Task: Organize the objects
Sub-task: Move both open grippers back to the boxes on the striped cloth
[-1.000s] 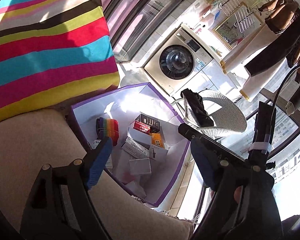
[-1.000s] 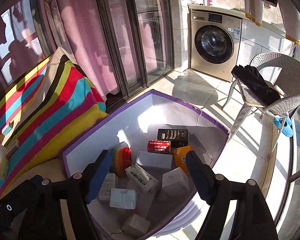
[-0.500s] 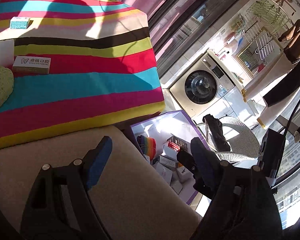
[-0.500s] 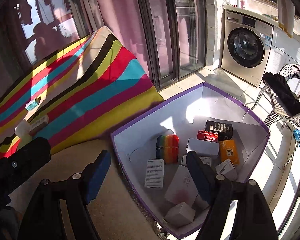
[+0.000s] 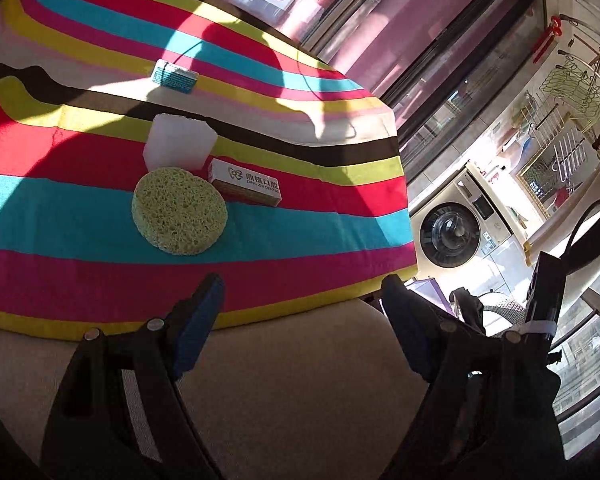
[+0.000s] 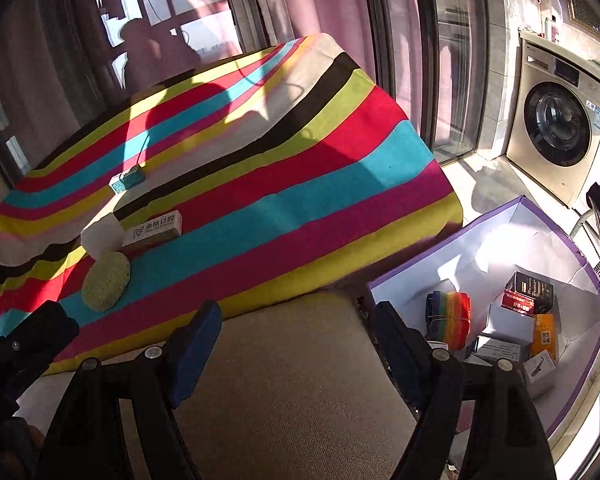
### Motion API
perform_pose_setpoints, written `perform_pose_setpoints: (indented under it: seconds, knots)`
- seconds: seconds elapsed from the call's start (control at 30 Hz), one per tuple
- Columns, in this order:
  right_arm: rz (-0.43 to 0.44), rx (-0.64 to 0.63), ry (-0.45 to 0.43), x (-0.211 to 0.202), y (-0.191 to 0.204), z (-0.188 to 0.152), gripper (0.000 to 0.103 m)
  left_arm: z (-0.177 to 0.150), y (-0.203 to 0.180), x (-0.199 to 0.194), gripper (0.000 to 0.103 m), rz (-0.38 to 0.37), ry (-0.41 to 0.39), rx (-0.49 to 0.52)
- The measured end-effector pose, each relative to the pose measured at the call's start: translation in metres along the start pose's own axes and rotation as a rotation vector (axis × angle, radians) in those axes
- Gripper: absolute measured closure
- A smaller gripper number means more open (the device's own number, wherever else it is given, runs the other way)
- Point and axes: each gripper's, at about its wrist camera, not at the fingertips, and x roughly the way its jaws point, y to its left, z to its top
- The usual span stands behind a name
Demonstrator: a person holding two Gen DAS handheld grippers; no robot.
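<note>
Both tongs were released and held nothing. The left tongs hung over a beige cushion. Just ahead of them lay a round green sponge, and behind it, touching, a white block and a long white box. Farther away was a small teal box on the striped cloth. To the right of the right tongs stood a purple-edged box with small packages inside.

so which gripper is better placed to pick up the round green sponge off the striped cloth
Left, probably. The left gripper stands open and empty with the round green sponge just ahead of its fingertips. From the right gripper, also open and empty, the sponge lies far to the side, beyond the left gripper's body.
</note>
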Motion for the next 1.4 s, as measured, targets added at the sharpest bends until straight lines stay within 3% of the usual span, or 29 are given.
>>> perform_pose_setpoints:
  seconds: [0.3,0.73,0.9,1.0,1.2,1.4]
  knots:
    - [-0.007,-0.016,0.011,0.019,0.017,0.005,0.024,0.013,0.058,-0.026,0.020,0.056,-0.045,-0.104]
    - [-0.005,-0.049,-0.030,0.046,0.037,0.018,0.024,0.051,0.103,-0.034,0.020,0.122,-0.108,-0.123]
    - [-0.004,-0.058,-0.029,0.055,0.042,0.022,0.024,0.088,0.117,-0.030,0.020,0.167,-0.134,-0.100]
    - [0.007,-0.052,-0.019,0.061,0.042,0.024,0.024,0.126,0.126,-0.009,0.020,0.231,-0.111,-0.055]
    - [0.021,-0.043,0.002,0.068,0.040,0.025,0.024,0.200,0.131,0.066,0.007,0.319,-0.027,-0.004]
    - [0.023,-0.044,0.012,0.070,0.041,0.025,0.024,0.228,0.116,0.147,0.003,0.375,0.093,0.086]
